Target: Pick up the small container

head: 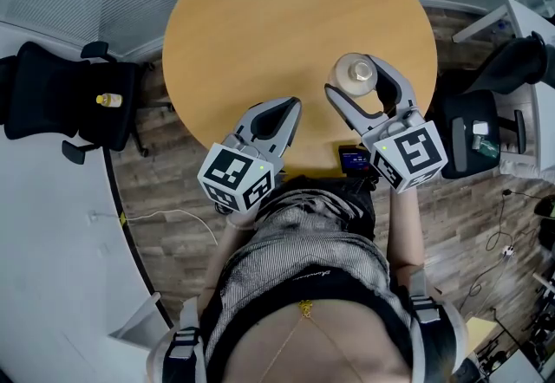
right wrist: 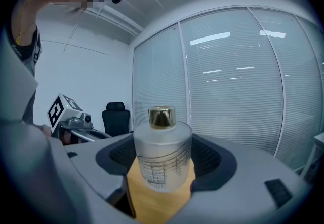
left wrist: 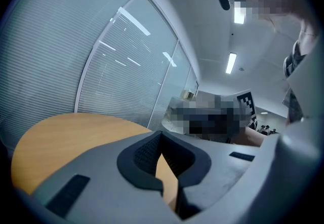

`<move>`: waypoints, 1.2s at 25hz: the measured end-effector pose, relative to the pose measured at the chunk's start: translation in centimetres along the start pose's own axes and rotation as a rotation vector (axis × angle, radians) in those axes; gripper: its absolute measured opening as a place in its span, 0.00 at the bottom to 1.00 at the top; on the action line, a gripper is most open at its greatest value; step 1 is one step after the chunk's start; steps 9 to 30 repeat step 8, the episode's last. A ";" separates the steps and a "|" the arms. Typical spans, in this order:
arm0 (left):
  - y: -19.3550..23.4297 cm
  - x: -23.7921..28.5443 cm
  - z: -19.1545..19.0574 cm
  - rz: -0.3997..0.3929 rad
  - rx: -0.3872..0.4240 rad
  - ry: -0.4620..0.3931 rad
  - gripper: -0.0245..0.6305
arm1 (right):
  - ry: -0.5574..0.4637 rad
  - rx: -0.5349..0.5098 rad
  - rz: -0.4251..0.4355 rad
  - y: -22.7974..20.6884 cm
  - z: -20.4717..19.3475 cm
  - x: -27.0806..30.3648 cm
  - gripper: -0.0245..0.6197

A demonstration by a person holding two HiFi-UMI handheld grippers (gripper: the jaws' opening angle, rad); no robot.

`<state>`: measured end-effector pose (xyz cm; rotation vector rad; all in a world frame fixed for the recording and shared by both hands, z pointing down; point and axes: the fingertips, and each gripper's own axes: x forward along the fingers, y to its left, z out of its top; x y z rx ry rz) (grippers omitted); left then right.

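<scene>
Left gripper [head: 293,104]: at the near table edge, jaws pressed almost together on nothing, likely parked clear of the work.

Right gripper [head: 350,76]: jaws spread, straddling the small container [right wrist: 162,159]. It stands upright on the round table [head: 260,17], right of centre. Pad contact not settled.

Container: 1 gold cap, graduation lines, no legible print.

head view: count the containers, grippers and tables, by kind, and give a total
small container: 1
grippers: 2 (left gripper, right gripper)
round table: 1
total: 4
</scene>
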<state>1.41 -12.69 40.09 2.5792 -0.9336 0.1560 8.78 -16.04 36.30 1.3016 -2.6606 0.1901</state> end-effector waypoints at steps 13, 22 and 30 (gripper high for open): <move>0.0 0.2 0.0 -0.001 -0.001 0.001 0.04 | 0.001 0.004 -0.011 -0.5 -0.2 0.0 0.56; 0.0 0.2 0.0 -0.001 -0.001 0.001 0.04 | 0.001 0.004 -0.011 -0.5 -0.2 0.0 0.56; 0.0 0.2 0.0 -0.001 -0.001 0.001 0.04 | 0.001 0.004 -0.011 -0.5 -0.2 0.0 0.56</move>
